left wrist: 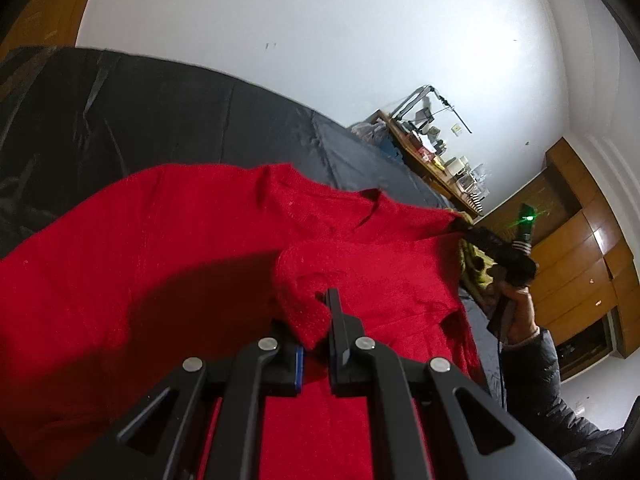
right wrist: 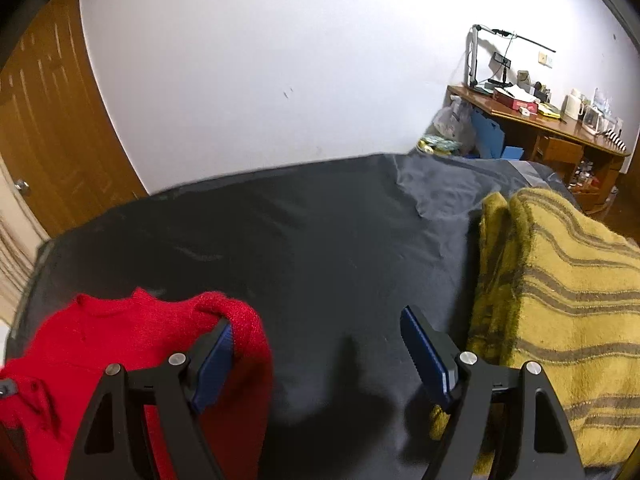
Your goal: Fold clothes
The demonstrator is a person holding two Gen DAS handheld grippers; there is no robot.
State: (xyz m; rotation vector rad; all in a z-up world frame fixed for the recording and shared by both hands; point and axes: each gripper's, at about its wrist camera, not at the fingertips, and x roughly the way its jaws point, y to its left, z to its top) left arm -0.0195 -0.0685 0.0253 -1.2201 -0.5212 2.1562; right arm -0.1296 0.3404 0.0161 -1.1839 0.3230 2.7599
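A: Where is the red sweater (left wrist: 168,248)?

B: Spread on the dark sheet of the bed (right wrist: 320,240), with one sleeve end lifted off the rest of it.

A: What has hold of that sleeve?

B: The left tongs (left wrist: 320,320). Its jaws are nearly together, pinching the sleeve end between them.

A: And the right tongs (right wrist: 320,344)?

B: Wide apart, holding nothing. Its left finger (right wrist: 212,364) sits against a bunched edge of the sweater, and dark sheet shows between the jaws.

A: Anything beside it?

B: A yellow blanket with grey stripes (right wrist: 560,312), folded on the bed just right of the right tongs. A cluttered wooden worktop (right wrist: 540,120) stands by the white wall.
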